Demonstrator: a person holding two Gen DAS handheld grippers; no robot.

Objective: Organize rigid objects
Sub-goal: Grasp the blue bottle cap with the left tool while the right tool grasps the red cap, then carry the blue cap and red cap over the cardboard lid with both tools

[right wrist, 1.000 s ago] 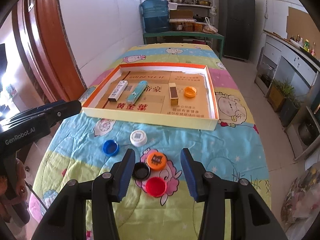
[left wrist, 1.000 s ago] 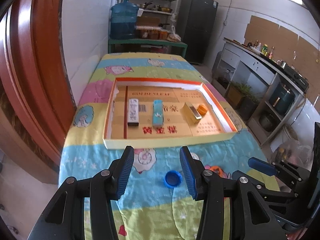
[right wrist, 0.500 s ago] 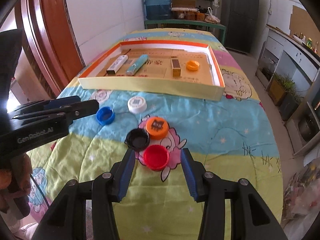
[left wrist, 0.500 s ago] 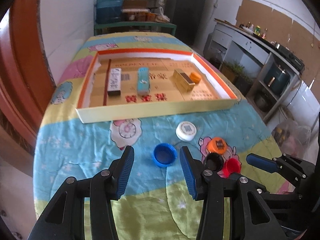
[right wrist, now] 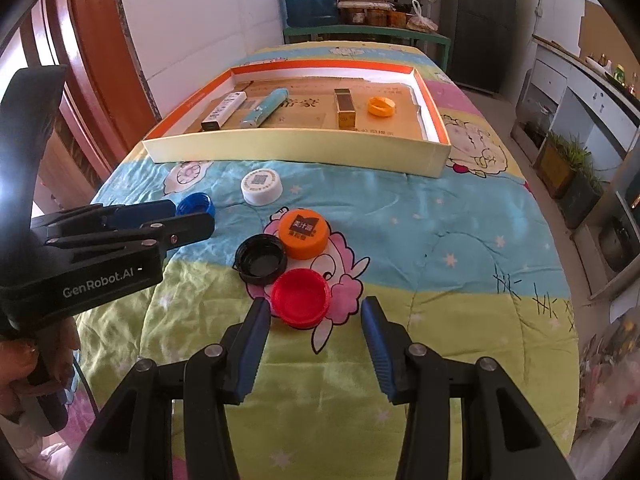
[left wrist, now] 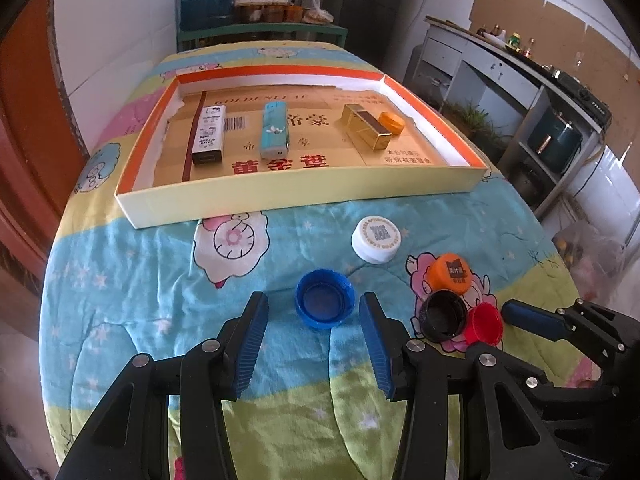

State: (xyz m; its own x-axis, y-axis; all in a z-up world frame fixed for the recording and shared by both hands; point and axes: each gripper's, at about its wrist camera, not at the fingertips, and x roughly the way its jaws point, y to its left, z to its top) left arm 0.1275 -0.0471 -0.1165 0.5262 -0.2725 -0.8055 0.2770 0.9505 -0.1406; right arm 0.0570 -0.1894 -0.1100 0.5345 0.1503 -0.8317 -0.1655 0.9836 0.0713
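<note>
Shallow cardboard tray (left wrist: 296, 196) holds white box (left wrist: 208, 135), teal box (left wrist: 274, 129), gold box (left wrist: 366, 126), orange cap (left wrist: 392, 122). My left gripper (left wrist: 314, 312) and right gripper (right wrist: 316, 314) gape, empty.

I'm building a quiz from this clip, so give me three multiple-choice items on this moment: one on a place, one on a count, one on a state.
1. Where does the small orange cap lie?
A. on the blanket beside the red cap
B. in the cardboard tray, next to the gold box
C. between the left gripper's fingers

2. How many caps lie on the blanket, outside the tray?
A. three
B. five
C. seven

3. How does the black cap lie?
A. hollow side up
B. closed top up
C. on its edge

Answers:
1 B: it sits inside the tray by the gold box.
2 B: blue cap, white cap, orange printed cap, black cap and red cap.
3 A: its hollow inside faces the camera.
</note>
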